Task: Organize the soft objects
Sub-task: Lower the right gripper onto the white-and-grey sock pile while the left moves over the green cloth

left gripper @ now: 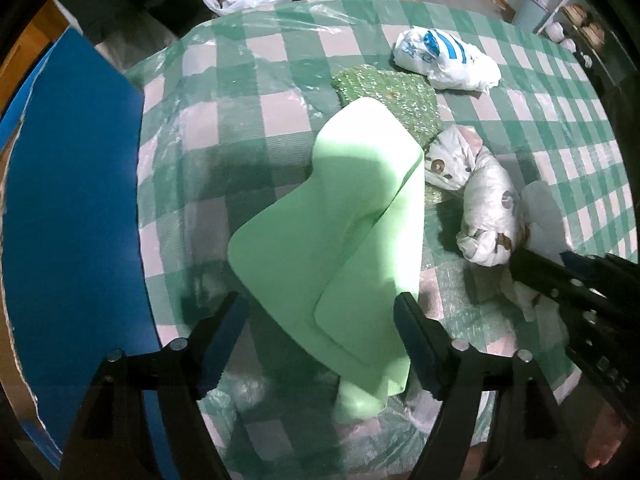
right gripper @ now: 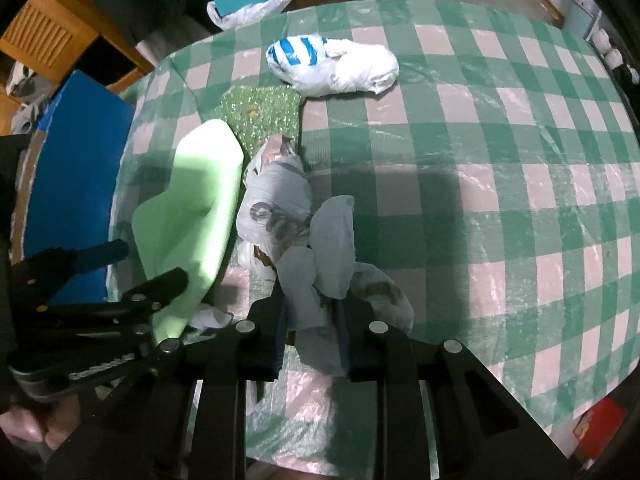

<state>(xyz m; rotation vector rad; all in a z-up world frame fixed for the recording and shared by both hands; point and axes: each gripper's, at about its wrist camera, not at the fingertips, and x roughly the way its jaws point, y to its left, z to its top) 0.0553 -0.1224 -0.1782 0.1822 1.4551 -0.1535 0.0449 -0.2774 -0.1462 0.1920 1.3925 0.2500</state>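
Entry: left gripper (left gripper: 320, 312) spread wide astride green foam sheet (left gripper: 332, 240), not gripping; right gripper (right gripper: 310, 320) clenched on patterned white cloth (right gripper: 276, 208) — lift cloth slowly, clear of foam.

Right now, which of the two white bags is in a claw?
The patterned bag, pinched by the right claw; the blue-striped bag lies untouched farther back.

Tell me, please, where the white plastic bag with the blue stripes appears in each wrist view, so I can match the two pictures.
Left wrist view: the striped bag lies upper right, beyond the glittery green pad.
Right wrist view: the striped bag lies upper centre, up and to the right of that pad.
Shared landmark: the glittery green pad, lying on the checked cloth just in front of the bag in both views.
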